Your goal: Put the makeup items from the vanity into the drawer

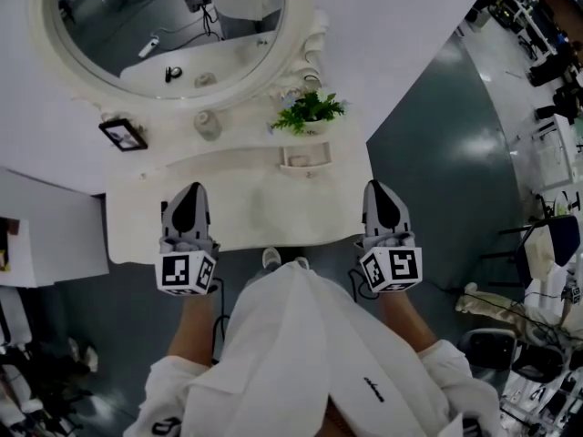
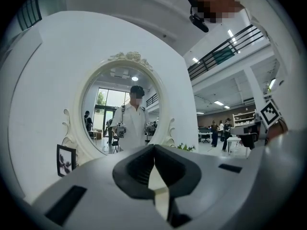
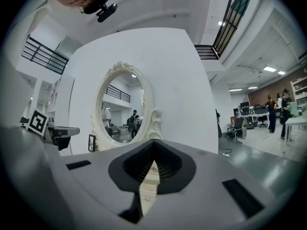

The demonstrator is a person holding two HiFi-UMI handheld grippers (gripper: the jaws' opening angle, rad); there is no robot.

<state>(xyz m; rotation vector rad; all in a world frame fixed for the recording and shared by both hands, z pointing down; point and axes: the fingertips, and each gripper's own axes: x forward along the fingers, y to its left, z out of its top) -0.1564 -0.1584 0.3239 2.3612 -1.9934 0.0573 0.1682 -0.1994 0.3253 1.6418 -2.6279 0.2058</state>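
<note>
Hovering above the white tabletop (image 1: 255,203), the left gripper (image 1: 190,191) and right gripper (image 1: 377,189) have fingers pressed together, empty; a clear, possibly glass jar (image 1: 208,124) stands below the oval mirror (image 1: 164,16).

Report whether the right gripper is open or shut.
Shut: the right gripper shows its jaw tips meeting in the right gripper view, with nothing gripped between them.

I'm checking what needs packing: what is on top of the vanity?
On the vanity: framed picture, clear jar, green plant, small white tray. Under the left claw and right claw, the top is covered.
</note>
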